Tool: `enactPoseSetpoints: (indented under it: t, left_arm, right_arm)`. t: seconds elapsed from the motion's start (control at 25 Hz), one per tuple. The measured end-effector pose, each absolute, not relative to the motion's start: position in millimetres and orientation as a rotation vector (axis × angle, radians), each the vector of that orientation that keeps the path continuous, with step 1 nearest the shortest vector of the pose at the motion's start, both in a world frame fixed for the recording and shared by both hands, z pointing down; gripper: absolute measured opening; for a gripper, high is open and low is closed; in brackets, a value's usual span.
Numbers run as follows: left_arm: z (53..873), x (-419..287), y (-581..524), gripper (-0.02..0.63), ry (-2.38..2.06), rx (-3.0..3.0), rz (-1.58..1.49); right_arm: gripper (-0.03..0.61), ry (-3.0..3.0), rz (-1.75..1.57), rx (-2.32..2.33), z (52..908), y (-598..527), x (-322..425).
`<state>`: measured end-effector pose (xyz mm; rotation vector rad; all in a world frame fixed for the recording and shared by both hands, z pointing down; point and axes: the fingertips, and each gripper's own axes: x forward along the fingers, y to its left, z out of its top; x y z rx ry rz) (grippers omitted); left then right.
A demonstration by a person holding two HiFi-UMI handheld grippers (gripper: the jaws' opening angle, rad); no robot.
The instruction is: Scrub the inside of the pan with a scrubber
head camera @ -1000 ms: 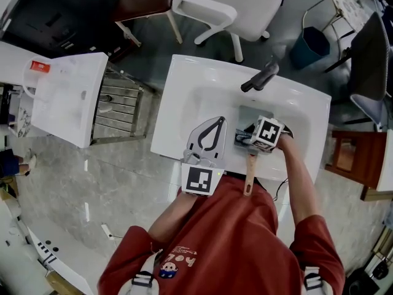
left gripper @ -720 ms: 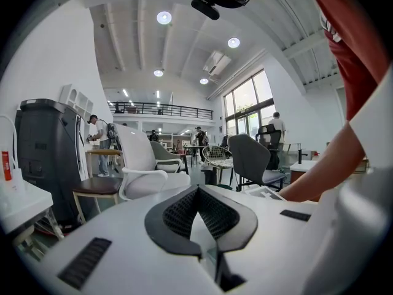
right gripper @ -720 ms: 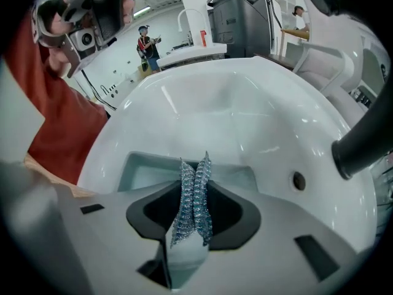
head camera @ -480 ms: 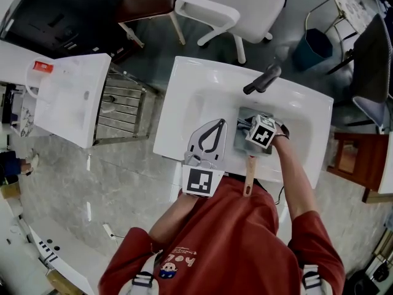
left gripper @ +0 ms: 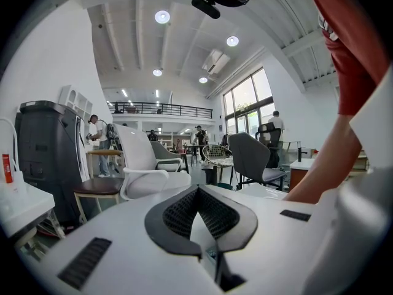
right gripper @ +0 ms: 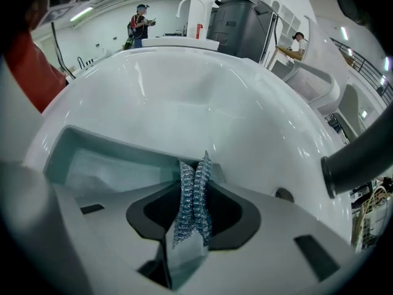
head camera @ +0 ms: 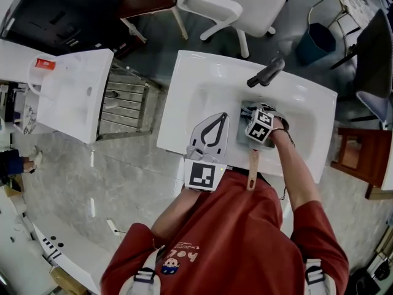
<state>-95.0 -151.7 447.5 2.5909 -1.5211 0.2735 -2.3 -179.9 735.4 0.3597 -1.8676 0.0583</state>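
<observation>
Sliding farther across the pan, the right gripper clamps the scrubber. Left gripper sits closed, empty, over the sink rim.

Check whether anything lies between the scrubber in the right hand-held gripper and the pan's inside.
Nothing visible does. The right hand-held gripper holds the scrubber right at the pan, whose inside looks bare; the faucet stands off to one side.

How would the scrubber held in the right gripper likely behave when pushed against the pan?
Probably squashy: the mesh scrubber is pinched thin in the right gripper. Likely light, and its open knit looks rough, so unlikely to slip.
</observation>
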Motion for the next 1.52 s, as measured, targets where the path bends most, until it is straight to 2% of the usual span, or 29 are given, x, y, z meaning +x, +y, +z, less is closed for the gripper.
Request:
enactPoseSetpoints:
  t: [0.44,0.88,1.52]
  left_arm:
    - [442.6,-100.6,-149.0,0.011,-1.536,2.595,0.263]
    - [444.9,-95.4,-147.7,0.011,-1.513,2.594,0.247]
    - [446.6,-89.9,-146.7,0.011,-1.516,2.65,0.256]
  right_arm:
    - [0.138,-1.885,0.07,0.419,732.7,-182.4,1.3]
    - [0.143,-1.943,0.133,0.327,665.3,-157.7,9.9]
    - [0.141,-1.904,0.507,0.013,664.5,-87.2,21.7]
